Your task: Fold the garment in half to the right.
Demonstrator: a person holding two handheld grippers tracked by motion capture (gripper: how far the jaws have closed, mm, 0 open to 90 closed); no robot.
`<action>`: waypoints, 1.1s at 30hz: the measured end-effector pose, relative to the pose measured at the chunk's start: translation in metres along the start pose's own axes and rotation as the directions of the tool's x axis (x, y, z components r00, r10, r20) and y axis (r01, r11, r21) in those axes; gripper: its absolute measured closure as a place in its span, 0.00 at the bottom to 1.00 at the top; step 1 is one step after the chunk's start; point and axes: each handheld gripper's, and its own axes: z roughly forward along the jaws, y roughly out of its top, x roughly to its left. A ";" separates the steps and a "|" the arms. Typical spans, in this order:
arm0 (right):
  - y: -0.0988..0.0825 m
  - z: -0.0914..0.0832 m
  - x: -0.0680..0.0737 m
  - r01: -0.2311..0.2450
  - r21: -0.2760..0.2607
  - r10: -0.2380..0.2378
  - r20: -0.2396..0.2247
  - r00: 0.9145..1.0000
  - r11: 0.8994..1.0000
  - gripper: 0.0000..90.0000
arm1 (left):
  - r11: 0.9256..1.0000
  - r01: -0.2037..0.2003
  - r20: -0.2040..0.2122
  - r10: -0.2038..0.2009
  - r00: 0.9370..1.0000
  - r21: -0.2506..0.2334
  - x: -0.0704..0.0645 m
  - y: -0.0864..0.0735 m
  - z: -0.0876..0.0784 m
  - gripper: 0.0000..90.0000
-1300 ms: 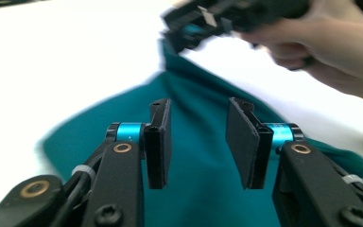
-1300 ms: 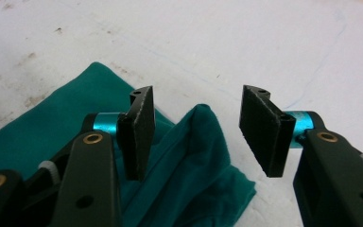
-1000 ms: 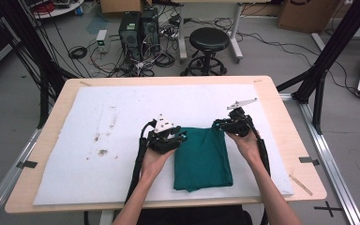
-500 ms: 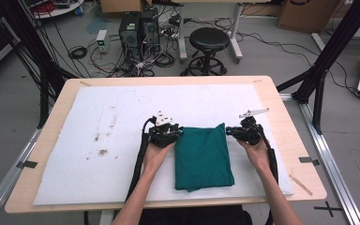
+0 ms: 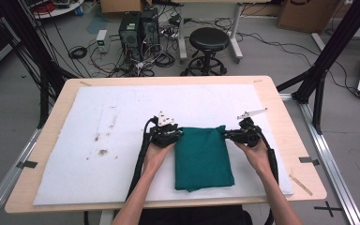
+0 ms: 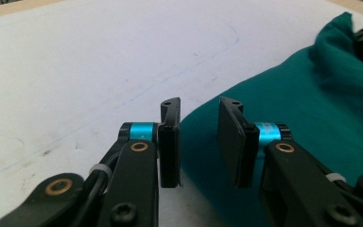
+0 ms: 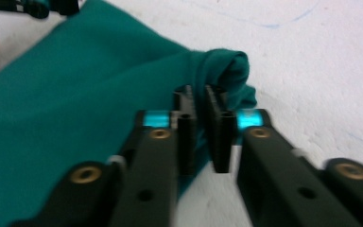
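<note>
A folded green cloth (image 5: 201, 157) lies on the white mat in front of the person. My left gripper (image 5: 176, 135) is at its far left corner. In the left gripper view the jaws (image 6: 201, 106) stand apart and have just been opening; the cloth's edge (image 6: 312, 109) lies between them, untouched by the pads. My right gripper (image 5: 227, 134) is at the far right corner. Its jaws (image 7: 197, 92) are shut on a bunched fold of the cloth (image 7: 75, 94).
The white mat (image 5: 122, 140) covers most of the wooden table (image 5: 168, 79) and has brown stains (image 5: 101, 150) left of the left hand. Beyond the table stand a black stool (image 5: 209, 40), computer towers (image 5: 138, 26) and cables; black frame posts (image 5: 318, 65) rise at the right.
My right gripper has moved right and a little toward the person, keeping the cloth's far right corner. The left gripper has stayed at the far left corner.
</note>
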 end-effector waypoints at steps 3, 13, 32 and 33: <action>-0.007 -0.004 -0.004 -0.002 0.021 0.002 0.005 1.000 1.000 0.99 | 1.000 0.008 -0.023 -0.008 1.000 0.004 0.002 0.000 0.000 0.78; 0.007 -0.022 0.002 -0.018 -0.092 0.022 0.039 0.999 0.996 0.83 | 0.999 0.003 0.052 -0.001 0.999 -0.034 -0.002 0.004 0.004 0.78; 0.007 -0.001 0.013 0.019 0.019 -0.020 0.037 0.999 1.000 0.74 | 1.000 -0.020 -0.056 0.021 0.998 0.024 0.000 0.006 0.008 0.77; 0.010 -0.003 0.012 0.017 -0.009 -0.016 0.051 0.999 1.000 0.74 | 1.000 -0.019 -0.053 0.019 0.998 0.008 -0.001 0.007 0.007 0.77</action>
